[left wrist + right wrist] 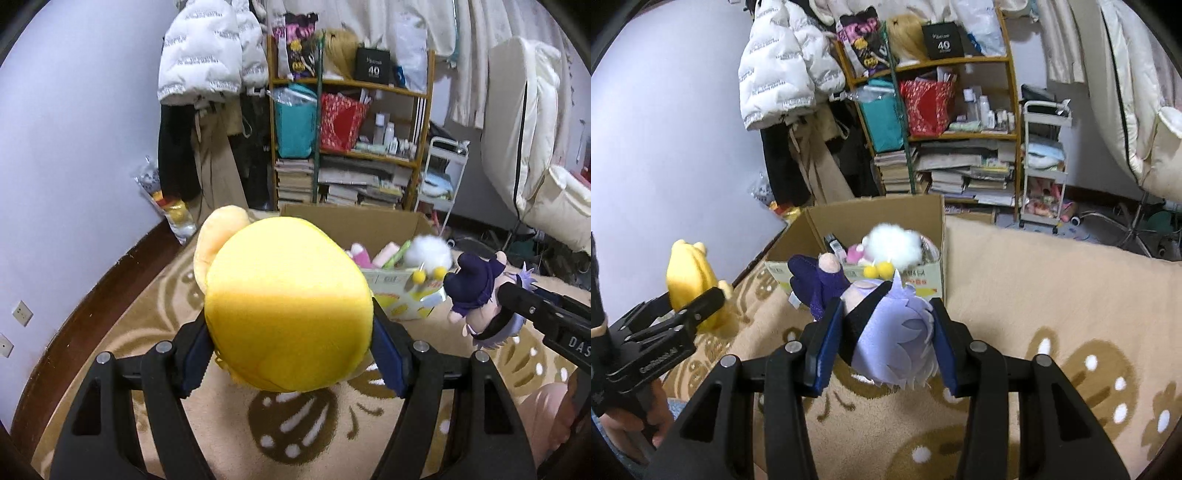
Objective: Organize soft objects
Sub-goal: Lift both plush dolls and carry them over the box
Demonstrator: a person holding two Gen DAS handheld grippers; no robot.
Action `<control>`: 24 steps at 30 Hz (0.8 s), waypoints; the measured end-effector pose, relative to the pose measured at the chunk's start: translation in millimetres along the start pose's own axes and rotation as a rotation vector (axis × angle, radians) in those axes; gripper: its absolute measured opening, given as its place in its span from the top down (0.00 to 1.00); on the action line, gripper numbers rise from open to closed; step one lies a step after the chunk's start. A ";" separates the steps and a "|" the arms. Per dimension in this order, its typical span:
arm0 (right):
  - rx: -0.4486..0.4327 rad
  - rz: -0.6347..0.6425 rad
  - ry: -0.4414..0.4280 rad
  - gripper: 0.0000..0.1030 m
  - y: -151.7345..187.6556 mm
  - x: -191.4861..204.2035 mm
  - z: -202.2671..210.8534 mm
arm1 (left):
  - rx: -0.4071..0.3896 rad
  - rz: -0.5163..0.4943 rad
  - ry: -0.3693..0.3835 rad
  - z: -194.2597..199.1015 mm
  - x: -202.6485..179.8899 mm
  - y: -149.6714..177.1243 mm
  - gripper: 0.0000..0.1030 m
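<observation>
Yellow plush toy [288, 306] sits clamped in my left gripper [291, 350], up above the rug [147, 325]; my right gripper [886, 343] squeezes the purple-haired doll [897, 332], both short of the cardboard box [871, 218].

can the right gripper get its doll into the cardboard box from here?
Probably yes. The right gripper holds the purple-haired doll above the rug, the cardboard box ahead is open-topped, and nothing stands between.

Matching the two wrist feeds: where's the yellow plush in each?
Left wrist: yellow plush fills the centre, clamped in the left hand-held gripper.
Right wrist: yellow plush at the left edge, held off the rug.
Shared landmark: cardboard box behind it.
</observation>
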State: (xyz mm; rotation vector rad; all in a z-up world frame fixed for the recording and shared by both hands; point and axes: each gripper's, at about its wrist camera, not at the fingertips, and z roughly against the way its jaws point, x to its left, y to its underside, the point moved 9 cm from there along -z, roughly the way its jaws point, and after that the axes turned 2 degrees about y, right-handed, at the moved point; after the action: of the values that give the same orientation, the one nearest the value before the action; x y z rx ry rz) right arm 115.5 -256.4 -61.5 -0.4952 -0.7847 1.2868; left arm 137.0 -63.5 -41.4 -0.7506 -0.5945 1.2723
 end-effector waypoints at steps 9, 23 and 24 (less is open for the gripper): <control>-0.093 0.029 0.011 0.52 -34.9 9.1 27.2 | -0.129 -0.024 -0.014 52.3 0.6 -52.6 0.28; -0.174 0.087 0.010 0.52 -104.8 34.8 14.7 | -0.209 -0.099 -0.036 42.4 -10.9 -104.9 0.28; -0.175 0.085 0.007 0.52 -108.4 35.1 11.5 | -0.207 -0.098 -0.031 38.4 -11.0 -108.1 0.28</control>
State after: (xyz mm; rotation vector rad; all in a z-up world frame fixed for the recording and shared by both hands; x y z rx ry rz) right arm 180.7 -248.8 32.3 -0.6792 -0.8823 1.3005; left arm 172.5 -81.0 66.9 -0.8632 -0.7878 1.1452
